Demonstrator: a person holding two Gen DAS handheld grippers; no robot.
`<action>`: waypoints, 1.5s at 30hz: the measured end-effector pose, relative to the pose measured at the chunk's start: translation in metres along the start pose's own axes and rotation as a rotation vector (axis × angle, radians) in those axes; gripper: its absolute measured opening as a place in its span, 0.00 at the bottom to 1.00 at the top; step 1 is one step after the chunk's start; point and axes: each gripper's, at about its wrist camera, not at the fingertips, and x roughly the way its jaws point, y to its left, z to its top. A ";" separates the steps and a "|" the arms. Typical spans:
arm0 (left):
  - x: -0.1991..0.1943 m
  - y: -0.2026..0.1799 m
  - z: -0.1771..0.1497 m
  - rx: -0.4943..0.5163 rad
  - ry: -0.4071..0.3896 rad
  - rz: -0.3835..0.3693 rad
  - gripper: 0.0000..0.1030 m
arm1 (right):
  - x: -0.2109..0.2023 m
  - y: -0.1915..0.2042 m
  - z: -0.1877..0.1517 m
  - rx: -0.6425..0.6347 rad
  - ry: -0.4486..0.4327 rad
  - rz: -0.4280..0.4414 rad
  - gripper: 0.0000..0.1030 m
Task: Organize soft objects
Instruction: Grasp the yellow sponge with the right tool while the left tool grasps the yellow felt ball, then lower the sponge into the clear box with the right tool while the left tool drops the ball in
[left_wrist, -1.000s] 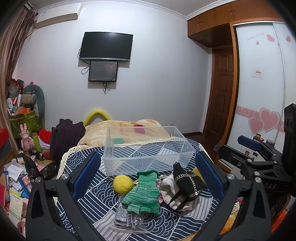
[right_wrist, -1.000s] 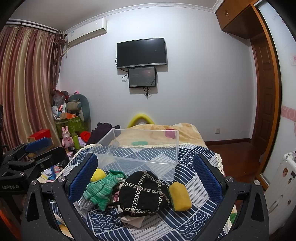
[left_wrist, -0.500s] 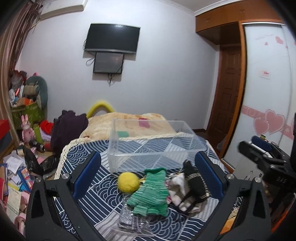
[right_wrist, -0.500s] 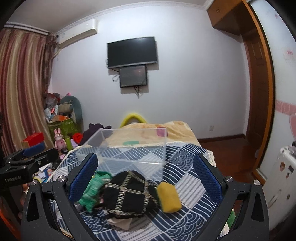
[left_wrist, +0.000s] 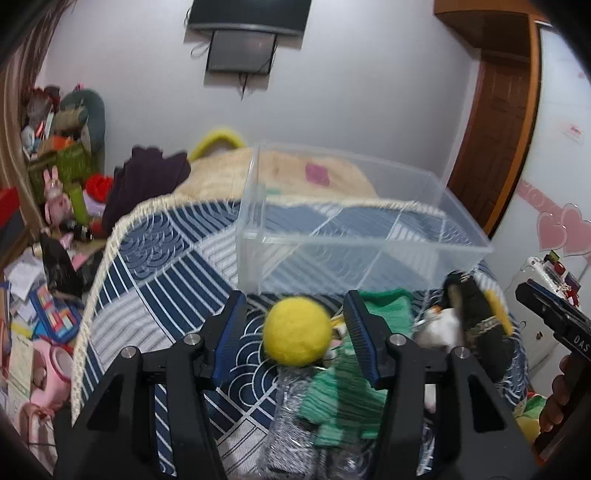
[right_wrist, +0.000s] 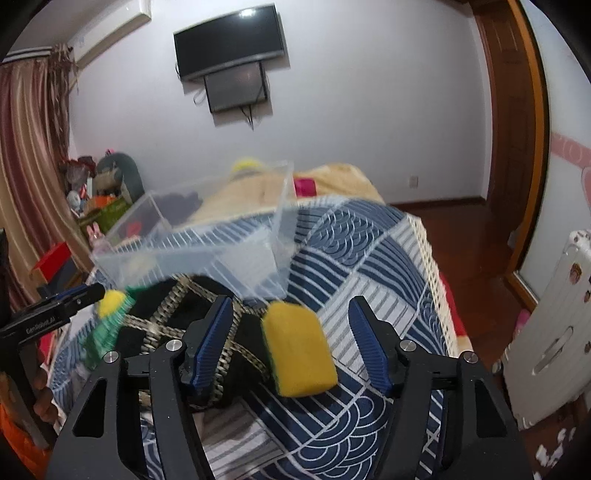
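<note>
The blue-padded fingers (left_wrist: 232, 332) of the left gripper (left_wrist: 295, 334) stand on either side of a round yellow felt ball (left_wrist: 298, 330) and are closing on it, with a narrow gap showing on each side, so the pads are not pressing it yet; the ball lies on the blue-and-white wave-patterned cloth (left_wrist: 166, 258) that covers the table, just in front of a clear plastic storage box (left_wrist: 354, 236) with dividers inside. To the right of the ball lies a green knitted garment (left_wrist: 347, 391), partly over a silvery glittering pouch (left_wrist: 288, 417), and further right a black bag with a chain pattern (left_wrist: 476, 310) sits on something white. In the right wrist view the right gripper (right_wrist: 291, 332) is closing too, its blue pads (right_wrist: 214, 332) framing a yellow rectangular sponge (right_wrist: 299, 350) with a dark green underside; the sponge rests on the cloth against the black bag (right_wrist: 177, 317), with clear space between it and each pad. The left gripper's tip (right_wrist: 81, 295) shows at the left edge of that view beside the yellow ball (right_wrist: 110, 301). A wall-mounted television (right_wrist: 229, 48) hangs on the far wall, and a wooden door (right_wrist: 513, 110) stands at the right
</note>
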 end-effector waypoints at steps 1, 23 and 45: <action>0.007 0.002 -0.002 -0.007 0.019 -0.002 0.51 | 0.003 -0.001 -0.001 0.002 0.012 -0.007 0.59; 0.009 0.007 -0.011 -0.018 0.030 -0.064 0.39 | -0.003 -0.009 -0.001 0.035 0.044 0.024 0.31; -0.022 -0.011 0.079 0.101 -0.125 -0.018 0.39 | 0.013 0.044 0.087 -0.103 -0.072 0.075 0.31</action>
